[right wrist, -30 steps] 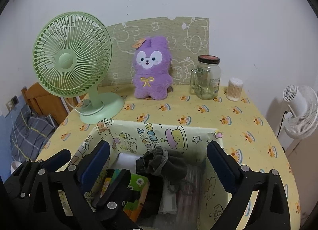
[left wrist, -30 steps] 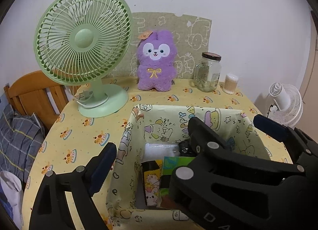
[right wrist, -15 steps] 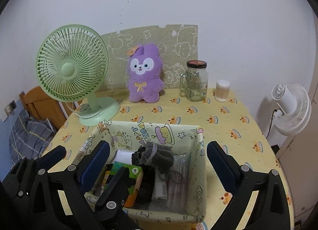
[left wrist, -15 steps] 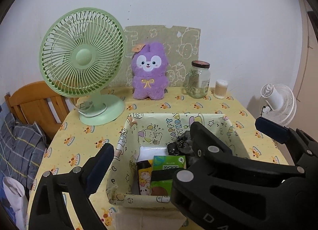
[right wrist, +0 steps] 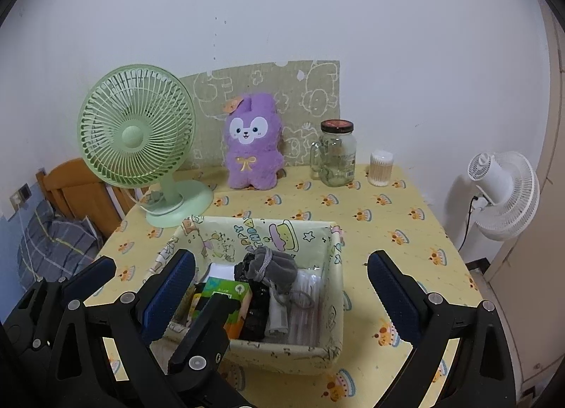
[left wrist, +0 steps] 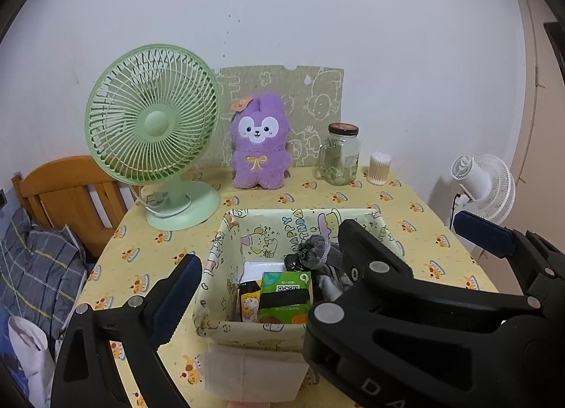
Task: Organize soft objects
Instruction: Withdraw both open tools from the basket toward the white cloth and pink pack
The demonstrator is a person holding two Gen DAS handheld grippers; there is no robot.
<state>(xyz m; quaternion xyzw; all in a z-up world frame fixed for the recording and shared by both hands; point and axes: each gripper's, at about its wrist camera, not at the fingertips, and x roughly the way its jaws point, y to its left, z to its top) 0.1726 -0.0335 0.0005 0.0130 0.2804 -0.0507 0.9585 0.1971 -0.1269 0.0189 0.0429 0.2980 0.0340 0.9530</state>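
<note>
Both grippers, left (left wrist: 325, 252) and right (right wrist: 280, 275), hang wide and empty above the near fabric bin (right wrist: 335, 305), the grey pouch (right wrist: 273, 267) inside it, likely stowed; the purple plush (right wrist: 252, 141) sits far back.

Left gripper (left wrist: 328, 259): black frame; blue ribbed pads; silver screws; right gripper (right wrist: 280, 284) alike.

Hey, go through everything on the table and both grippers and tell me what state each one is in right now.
Left gripper: open, holding nothing.
Right gripper: open, holding nothing.
Storage box: open-topped, filled with items.
Grey pouch: inside the box, on top.
Green carton: upright in the box.
Plush toy: upright by the wall.
Green fan: upright; running or not, unclear.
Glass jar: lidded.
</note>
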